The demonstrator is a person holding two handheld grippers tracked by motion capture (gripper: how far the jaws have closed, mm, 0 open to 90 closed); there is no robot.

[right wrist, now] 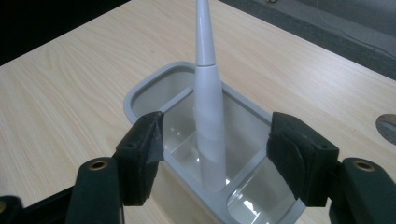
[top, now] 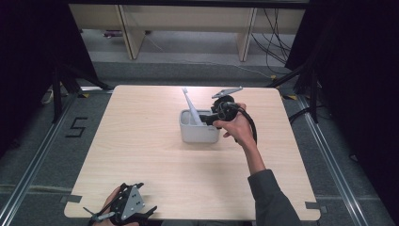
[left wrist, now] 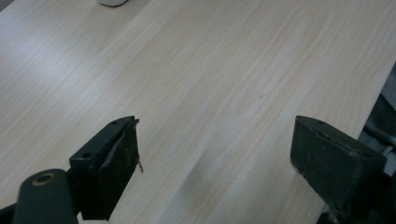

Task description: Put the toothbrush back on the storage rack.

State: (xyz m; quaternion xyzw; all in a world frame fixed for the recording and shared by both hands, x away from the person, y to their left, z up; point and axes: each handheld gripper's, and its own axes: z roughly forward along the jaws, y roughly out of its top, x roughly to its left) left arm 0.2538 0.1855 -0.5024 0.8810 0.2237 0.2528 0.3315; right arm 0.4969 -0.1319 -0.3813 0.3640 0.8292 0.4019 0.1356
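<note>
Your left tool (top: 123,207) sits at the near edge of the pale wooden table (top: 141,155), close to the near left corner, held in your left hand (top: 109,203). Its 2 black jaws stand wide apart over bare wood in the left gripper view, with nothing between them.

Farther out, near the middle of the table, stands a pale grey rectangular plastic holder (top: 199,126) with rounded corners, divided into compartments. A white plastic toothbrush (top: 192,107) stands in it, handle down and brush head up, leaning toward the left in the high view. In the right gripper view the toothbrush (right wrist: 207,112) rises from the middle compartment of the holder (right wrist: 154,88), its thick handle resting against the divider at the near side.

Your right tool (top: 212,118) hovers at the right end of the holder, gripped in your right hand (top: 237,127), with your grey sleeve (top: 270,197) reaching in from the bottom edge. Its jaws are open: they stand on either side of the toothbrush handle, each with a clear gap to it, so the pads (right wrist: 144,154) do not press on it and it holds nothing.
</note>
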